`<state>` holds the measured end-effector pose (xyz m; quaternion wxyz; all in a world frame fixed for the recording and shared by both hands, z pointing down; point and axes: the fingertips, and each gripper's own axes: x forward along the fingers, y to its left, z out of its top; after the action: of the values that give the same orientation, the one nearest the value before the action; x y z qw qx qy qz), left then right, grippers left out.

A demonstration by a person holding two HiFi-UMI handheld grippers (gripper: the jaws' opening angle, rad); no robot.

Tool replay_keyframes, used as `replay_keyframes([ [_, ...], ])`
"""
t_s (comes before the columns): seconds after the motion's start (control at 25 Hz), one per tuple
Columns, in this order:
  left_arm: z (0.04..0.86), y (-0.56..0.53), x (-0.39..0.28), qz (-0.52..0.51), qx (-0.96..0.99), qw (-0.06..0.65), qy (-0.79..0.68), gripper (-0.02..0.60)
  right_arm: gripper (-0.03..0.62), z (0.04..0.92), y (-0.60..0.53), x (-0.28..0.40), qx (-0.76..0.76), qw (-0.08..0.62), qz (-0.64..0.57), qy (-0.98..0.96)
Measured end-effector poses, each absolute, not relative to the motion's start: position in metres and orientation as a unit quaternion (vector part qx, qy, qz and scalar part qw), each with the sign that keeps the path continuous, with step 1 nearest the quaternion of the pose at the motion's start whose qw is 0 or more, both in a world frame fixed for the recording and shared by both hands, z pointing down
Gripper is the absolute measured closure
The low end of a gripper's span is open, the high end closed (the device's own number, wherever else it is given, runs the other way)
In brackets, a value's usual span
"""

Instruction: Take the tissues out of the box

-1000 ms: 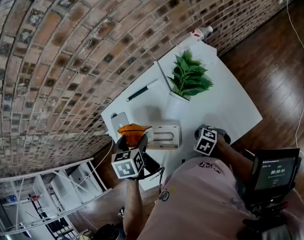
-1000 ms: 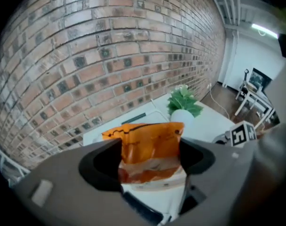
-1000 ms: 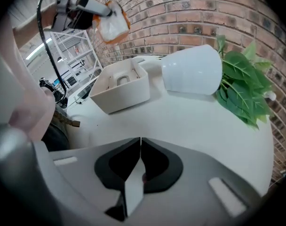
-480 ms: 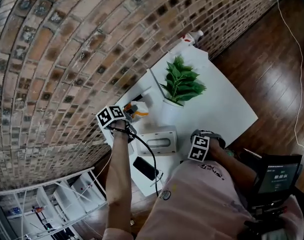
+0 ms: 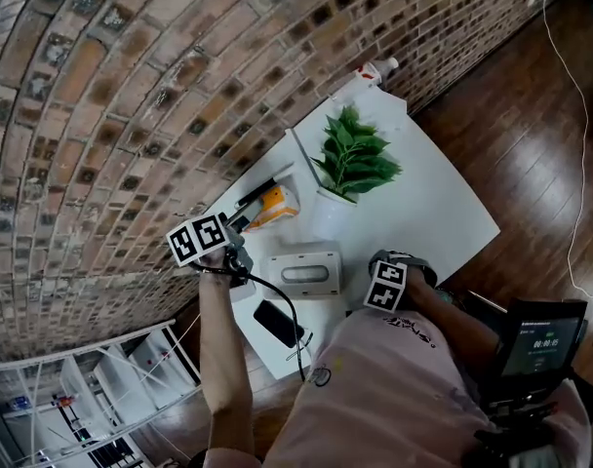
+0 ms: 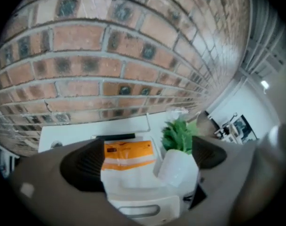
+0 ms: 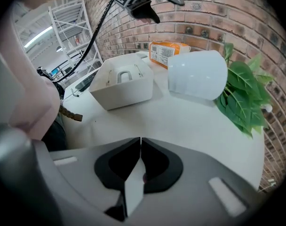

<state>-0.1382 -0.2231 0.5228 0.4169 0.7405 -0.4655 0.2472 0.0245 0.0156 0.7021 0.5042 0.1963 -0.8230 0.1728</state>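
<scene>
**Tissue pack on the desk, ahead of the spread left fingers**

The tissue pack is a soft white packet with a broad orange band across its far end. There is small print on the band, but it is too fine to read. The pack lies flat on the desk, straight ahead of the left gripper. That gripper's fingers are spread wide and pinch nothing. The pack's left edge lines up with the left finger, and the right finger is well apart from it.

Nearer to these fingers than the pack stands the white tissue box, with a rounded oblong slot in its top. What is inside the slot cannot be made out. Just right of the pack, in front of the right finger, is a white pot holding a green leafy plant. Beyond the pack a black pen lies along the desk near the brick wall.

The right gripper has its fingers pressed together at the tips. The box sits ahead of them to the left, with the pack and pot farther on. A black phone lies by the desk's edge, behind the left fingers.
</scene>
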Motion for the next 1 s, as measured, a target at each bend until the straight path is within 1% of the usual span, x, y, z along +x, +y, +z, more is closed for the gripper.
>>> replay_keyframes([
  [0.04,0.5,-0.216,-0.136,0.216,0.769,0.395,-0.453,0.002,0.582,0.702,0.015,0.025,0.196,0.505,0.172,-0.823],
  [0.08,0.474,-0.205,-0.135,0.177,0.799,0.368,-0.442,0.027,0.582,0.703,0.015,0.025,0.197,0.505,0.172,-0.823],
  [0.12,0.445,-0.192,-0.134,0.125,0.826,0.344,-0.429,0.04,0.582,0.703,0.015,0.025,0.197,0.506,0.172,-0.822],
  [0.16,0.413,-0.175,-0.133,0.059,0.853,0.321,-0.408,0.041,0.582,0.703,0.015,0.025,0.198,0.507,0.173,-0.821],
  [0.24,0.343,-0.129,-0.131,-0.094,0.892,0.279,-0.344,0.08,0.582,0.704,0.014,0.025,0.2,0.507,0.174,-0.82],
  [0.32,0.281,-0.078,-0.147,-0.239,0.894,0.242,-0.293,0.087,0.582,0.703,0.012,0.023,0.203,0.502,0.173,-0.823],
  [0.36,0.256,-0.055,-0.156,-0.298,0.886,0.22,-0.279,0.112,0.582,0.703,0.011,0.021,0.204,0.497,0.172,-0.826],
  [0.48,0.208,-0.004,-0.182,-0.422,0.852,0.155,-0.269,0.238,0.582,0.702,0.009,0.018,0.208,0.491,0.167,-0.829],
  [0.52,0.2,0.009,-0.19,-0.452,0.838,0.136,-0.272,0.377,0.582,0.702,0.01,0.019,0.209,0.495,0.163,-0.827],
  [0.56,0.196,0.021,-0.199,-0.48,0.824,0.121,-0.275,0.49,0.582,0.702,0.011,0.019,0.211,0.501,0.158,-0.825],
  [0.64,0.198,0.038,-0.214,-0.527,0.796,0.107,-0.277,0.494,0.582,0.702,0.013,0.02,0.215,0.511,0.147,-0.819],
  [0.72,0.205,0.044,-0.22,-0.55,0.782,0.115,-0.269,0.494,0.582,0.702,0.013,0.021,0.22,0.516,0.142,-0.816],
  [0.88,0.211,0.038,-0.205,-0.548,0.788,0.151,-0.234,0.494,0.583,0.701,0.013,0.021,0.228,0.518,0.141,-0.812],
  [1.0,0.21,0.039,-0.194,-0.541,0.797,0.158,-0.217,0.495,0.583,0.701,0.013,0.022,0.237,0.516,0.147,-0.81],
])
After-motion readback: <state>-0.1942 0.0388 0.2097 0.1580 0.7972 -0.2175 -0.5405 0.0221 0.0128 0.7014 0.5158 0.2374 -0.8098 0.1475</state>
